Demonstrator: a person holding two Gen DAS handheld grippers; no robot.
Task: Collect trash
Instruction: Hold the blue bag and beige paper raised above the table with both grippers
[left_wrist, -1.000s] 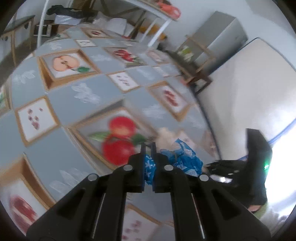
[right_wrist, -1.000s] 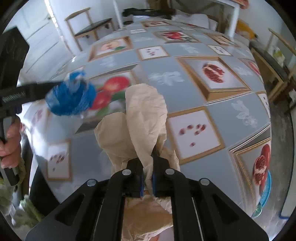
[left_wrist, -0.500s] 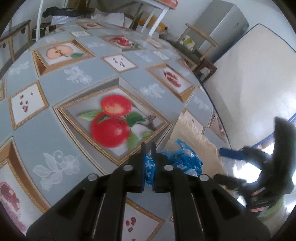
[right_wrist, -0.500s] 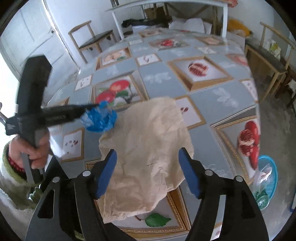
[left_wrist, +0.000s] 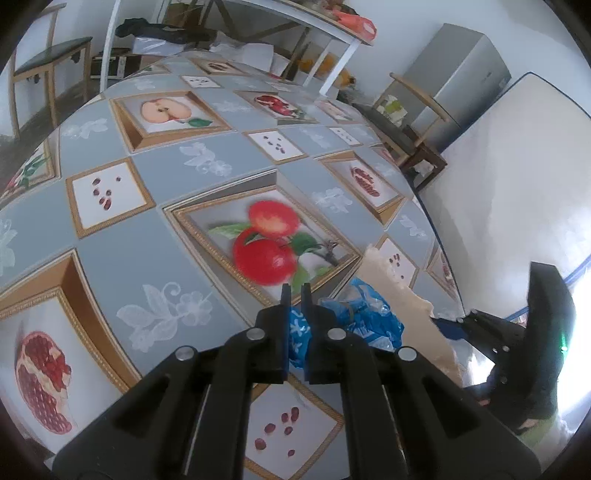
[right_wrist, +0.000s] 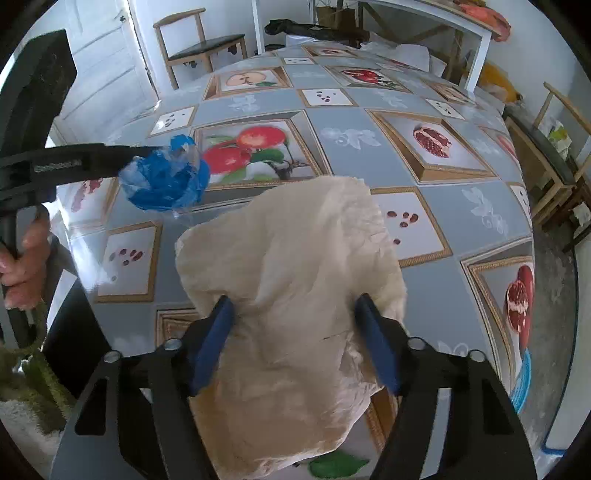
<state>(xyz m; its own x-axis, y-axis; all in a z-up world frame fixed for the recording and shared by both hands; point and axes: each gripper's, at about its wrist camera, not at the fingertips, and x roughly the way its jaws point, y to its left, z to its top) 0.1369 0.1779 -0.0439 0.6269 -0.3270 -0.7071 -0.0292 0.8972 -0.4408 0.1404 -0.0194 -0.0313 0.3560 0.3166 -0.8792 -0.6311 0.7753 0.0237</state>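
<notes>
Flat, beige paper (right_wrist: 295, 295) long axis runs away from right gripper (right_wrist: 295, 339).

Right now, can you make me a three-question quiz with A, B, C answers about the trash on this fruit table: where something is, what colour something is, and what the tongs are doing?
1. Where is the beige paper bag?
A. Lying on the table
B. On the chair
C. On the floor

2. What colour is the crumpled wrapper held by the left tongs?
A. Red
B. Blue
C. Yellow

3. How are the right tongs?
A. Shut on the bag
B. Shut on the wrapper
C. Open, one finger on each side of the bag

Answers:
1. A, since the bag lies flat on the fruit-print tablecloth.
2. B, since the wrapper is bright blue with clear plastic bits.
3. C, since the blue pads stand wide apart, with the bag between them.
</notes>
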